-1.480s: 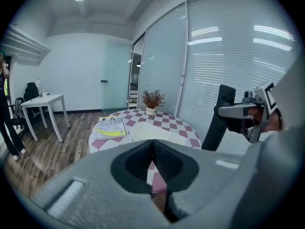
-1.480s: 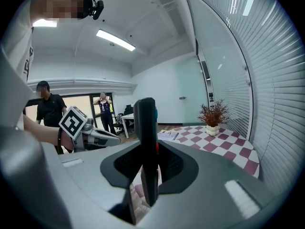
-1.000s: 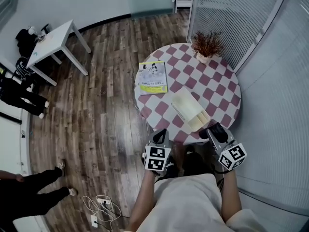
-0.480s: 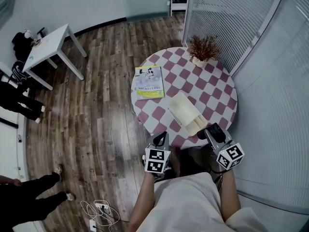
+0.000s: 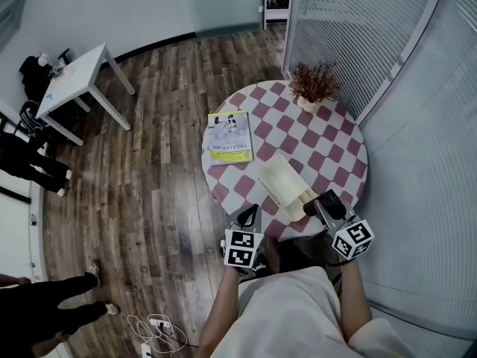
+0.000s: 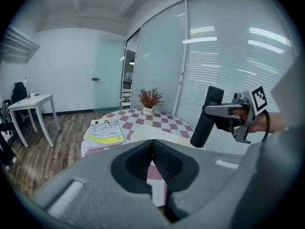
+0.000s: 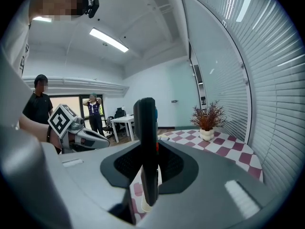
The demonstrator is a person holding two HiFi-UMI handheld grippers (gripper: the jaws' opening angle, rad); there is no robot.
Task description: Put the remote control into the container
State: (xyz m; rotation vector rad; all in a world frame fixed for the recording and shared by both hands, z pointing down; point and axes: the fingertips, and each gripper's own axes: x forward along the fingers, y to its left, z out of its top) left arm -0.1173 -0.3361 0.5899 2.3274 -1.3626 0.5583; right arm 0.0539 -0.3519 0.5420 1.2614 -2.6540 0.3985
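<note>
A black remote control (image 7: 146, 137) stands upright between the jaws of my right gripper (image 7: 148, 165), which is shut on it. In the head view that gripper (image 5: 326, 203) hangs over the near edge of the round checked table (image 5: 332, 151), just right of the near end of the cream container (image 5: 285, 185). The long, open-topped container lies at a slant on the table. My left gripper (image 5: 247, 215) hovers at the table's near-left edge, shut with nothing in it (image 6: 152, 162). From the left gripper view the remote (image 6: 206, 117) shows dark against the blinds.
A yellow-and-white book (image 5: 229, 136) lies on the table's left side and a potted dry plant (image 5: 313, 85) stands at its far side. Glass walls with blinds close in on the right. A white side table (image 5: 74, 77) and standing people are off to the left.
Both grippers have edged forward toward the table. The container's near end now lies right beside the right gripper and the remote it holds. Neither grip has changed.
</note>
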